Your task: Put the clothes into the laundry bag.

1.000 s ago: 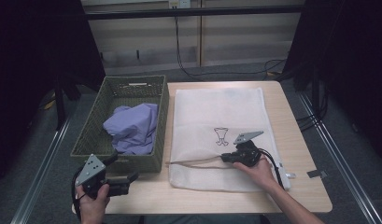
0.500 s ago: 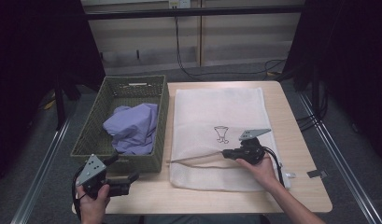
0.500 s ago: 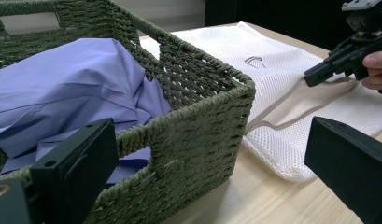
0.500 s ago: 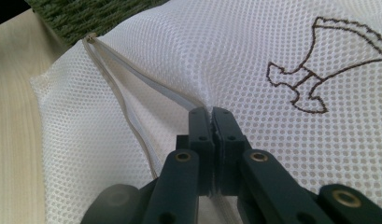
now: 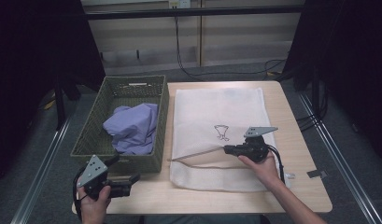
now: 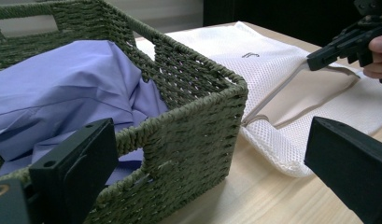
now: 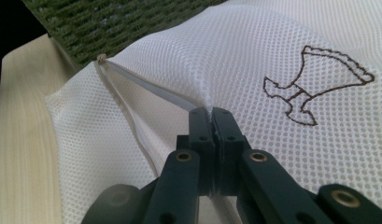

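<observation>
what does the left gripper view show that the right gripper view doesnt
Left gripper view: crumpled lilac shirt inside the green woven basket, and the bag's mouth lifted open. Right gripper view: the brown embroidered emblem and the right gripper shut on the white mesh laundry bag's upper edge. Both: bag, basket, pale wooden table.

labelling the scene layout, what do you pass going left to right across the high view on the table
left claw → green woven basket → purple cloth → white mesh bag → right claw
</observation>
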A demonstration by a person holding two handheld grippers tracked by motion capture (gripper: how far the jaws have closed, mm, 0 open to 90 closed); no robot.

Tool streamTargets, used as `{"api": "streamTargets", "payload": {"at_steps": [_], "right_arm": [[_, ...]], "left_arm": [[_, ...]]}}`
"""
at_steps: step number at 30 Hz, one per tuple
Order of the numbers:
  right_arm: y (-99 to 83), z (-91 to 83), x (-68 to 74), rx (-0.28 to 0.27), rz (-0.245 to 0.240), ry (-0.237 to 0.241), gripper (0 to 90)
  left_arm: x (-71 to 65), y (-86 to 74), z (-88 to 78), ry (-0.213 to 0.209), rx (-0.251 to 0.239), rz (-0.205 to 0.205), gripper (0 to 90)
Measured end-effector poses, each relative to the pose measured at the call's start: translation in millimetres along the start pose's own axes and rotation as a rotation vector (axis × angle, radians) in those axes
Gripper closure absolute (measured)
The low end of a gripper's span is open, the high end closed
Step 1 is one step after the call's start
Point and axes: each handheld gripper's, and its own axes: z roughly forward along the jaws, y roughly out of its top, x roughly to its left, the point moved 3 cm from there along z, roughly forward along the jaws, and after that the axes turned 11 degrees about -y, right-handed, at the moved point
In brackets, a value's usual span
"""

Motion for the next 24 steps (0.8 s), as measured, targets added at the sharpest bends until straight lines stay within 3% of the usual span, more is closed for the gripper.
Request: {"api": "streamTargets", "payload": {"at_steps": [24], "right_arm": [[24.5,-22.2,0.4,-0.101,0.039,0.000,88.4]], "left_arm": [[1.6,2.4,-3.4,0.008,-0.021,0.006,2.8]]}}
